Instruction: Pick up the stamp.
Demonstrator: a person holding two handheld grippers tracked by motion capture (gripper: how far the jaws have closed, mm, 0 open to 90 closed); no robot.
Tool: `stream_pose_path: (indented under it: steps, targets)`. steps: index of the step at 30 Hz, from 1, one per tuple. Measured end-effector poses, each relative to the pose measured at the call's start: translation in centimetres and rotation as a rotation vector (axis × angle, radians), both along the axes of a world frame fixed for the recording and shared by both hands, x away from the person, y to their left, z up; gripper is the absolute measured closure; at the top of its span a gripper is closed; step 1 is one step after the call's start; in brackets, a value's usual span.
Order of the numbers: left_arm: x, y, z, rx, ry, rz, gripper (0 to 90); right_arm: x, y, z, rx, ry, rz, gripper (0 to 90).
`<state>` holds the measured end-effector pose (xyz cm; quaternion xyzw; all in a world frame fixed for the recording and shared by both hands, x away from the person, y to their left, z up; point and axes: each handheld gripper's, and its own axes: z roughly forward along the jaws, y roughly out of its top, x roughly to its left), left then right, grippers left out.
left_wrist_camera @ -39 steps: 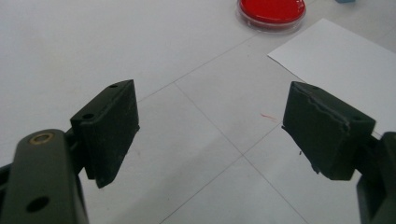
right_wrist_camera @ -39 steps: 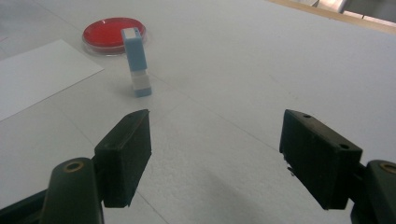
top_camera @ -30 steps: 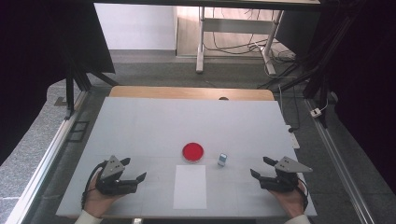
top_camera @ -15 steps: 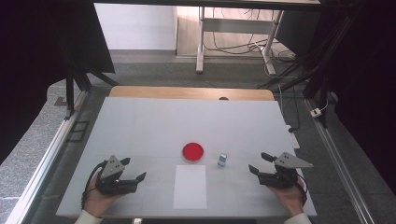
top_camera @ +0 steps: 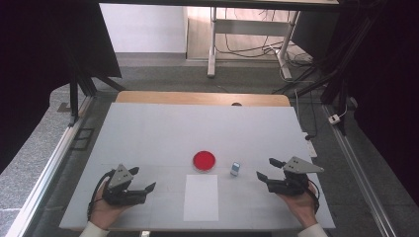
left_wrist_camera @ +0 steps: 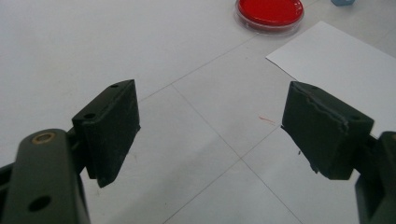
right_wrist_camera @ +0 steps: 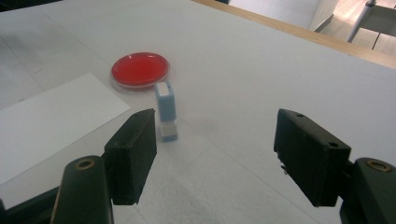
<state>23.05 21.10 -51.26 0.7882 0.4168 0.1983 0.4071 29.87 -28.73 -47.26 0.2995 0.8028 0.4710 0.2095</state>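
Left gripper [top_camera: 141, 190] rests near the desk's [top_camera: 148, 133] near-left corner, in the person's left hand [top_camera: 106, 210]; its fingers [left_wrist_camera: 112, 128] stand wide apart with bare desk between them.

White paper sheet [top_camera: 201, 197] lies flat at the middle of the near edge. Just beyond its far edge sits a round red dish [top_camera: 204, 160], close to the sheet.

Small blue-and-white block [top_camera: 235, 169] lies just right of the dish, apart from it, pointing towards the dish in the right gripper view.

Right gripper [top_camera: 266, 170] is near the right end of the near edge, lifted off the desk and aimed at the block. Its fingers [right_wrist_camera: 133, 149] are spread wide, having just been closing slightly, nothing between them; the block lies ahead, untouched.
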Motion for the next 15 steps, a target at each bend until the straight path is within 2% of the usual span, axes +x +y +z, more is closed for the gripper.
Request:
stream_pose_path:
  steps: [3, 7, 15]
  targets:
    - [0.0, 0.0, 0.0, -0.002, 0.001, -0.003, 19.1, 0.1, 0.3, 0.3, 0.006, -0.001, 0.008, 29.7]
    - [-0.1, 0.0, 0.1, -0.002, -0.002, -0.006, 19.1, 0.3, 1.3, 1.6, 0.011, -0.016, 0.034, 30.7]
    - [-0.2, -0.1, 0.1, 0.0, -0.006, -0.013, 19.1, 1.4, 3.0, 2.9, -0.007, -0.004, 0.064, 31.0]
